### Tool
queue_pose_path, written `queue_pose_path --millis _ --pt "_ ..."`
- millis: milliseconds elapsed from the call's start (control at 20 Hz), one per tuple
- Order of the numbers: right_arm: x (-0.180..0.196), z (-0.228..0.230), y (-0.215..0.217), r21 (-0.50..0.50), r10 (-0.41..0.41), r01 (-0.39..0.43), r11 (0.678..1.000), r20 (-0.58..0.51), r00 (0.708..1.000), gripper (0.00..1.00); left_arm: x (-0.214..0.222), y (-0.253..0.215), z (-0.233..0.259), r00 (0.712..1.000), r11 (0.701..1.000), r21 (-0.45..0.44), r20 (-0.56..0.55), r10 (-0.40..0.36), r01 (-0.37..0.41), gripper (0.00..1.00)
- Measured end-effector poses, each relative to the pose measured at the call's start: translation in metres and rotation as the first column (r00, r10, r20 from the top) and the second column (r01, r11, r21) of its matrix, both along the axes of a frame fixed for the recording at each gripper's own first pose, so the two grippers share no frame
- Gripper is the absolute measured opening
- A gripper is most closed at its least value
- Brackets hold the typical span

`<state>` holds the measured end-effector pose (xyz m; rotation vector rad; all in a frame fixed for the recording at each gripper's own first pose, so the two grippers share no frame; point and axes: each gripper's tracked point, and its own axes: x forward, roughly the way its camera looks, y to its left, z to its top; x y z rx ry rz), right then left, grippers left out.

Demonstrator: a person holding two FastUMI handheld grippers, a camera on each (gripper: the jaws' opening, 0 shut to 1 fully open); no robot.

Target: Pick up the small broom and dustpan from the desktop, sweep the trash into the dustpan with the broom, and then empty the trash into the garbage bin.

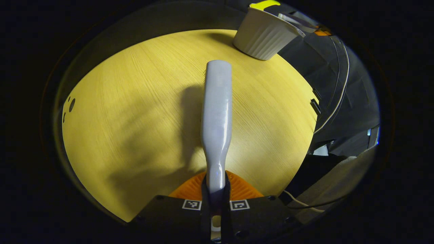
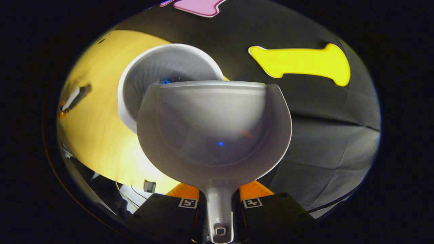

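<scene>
Dustpan held up at the bin, broom held clear over the desk: the risk now is a spill at the rim.

On the yellow wooden desktop the white ribbed garbage bin stands at the far edge, against the dark cloth wall. The dustpan hangs in front of it with its far lip over the bin's right rim and a blue scrap showing inside the bin; tipped from there, or off to the right, any remaining trash would likely fall onto the desk or behind the bin. The right gripper is clamped on the dustpan's thin handle, which could twist in that narrow hold. The left gripper is clenched on the broom, whose body points toward the bin and could knock it if swung.
</scene>
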<state>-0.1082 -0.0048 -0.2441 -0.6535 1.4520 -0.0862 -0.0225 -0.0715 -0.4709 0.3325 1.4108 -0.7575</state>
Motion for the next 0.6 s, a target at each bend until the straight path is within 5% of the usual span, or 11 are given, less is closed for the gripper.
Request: queue_pose_path --millis 300,600 --pt "-0.027 0.017 0.049 0.182 -0.068 0.023 0.983 0.246 0.967 0.34 -0.001 -0.002 0.004 0.998 0.998 0.033 0.041 0.044 -0.045 0.16" --pt "-0.068 0.021 0.116 0.316 -0.068 -0.046 0.948 0.338 0.939 0.34 -0.003 -0.007 0.004 0.993 0.993 0.066 0.075 0.095 -0.100 0.16"
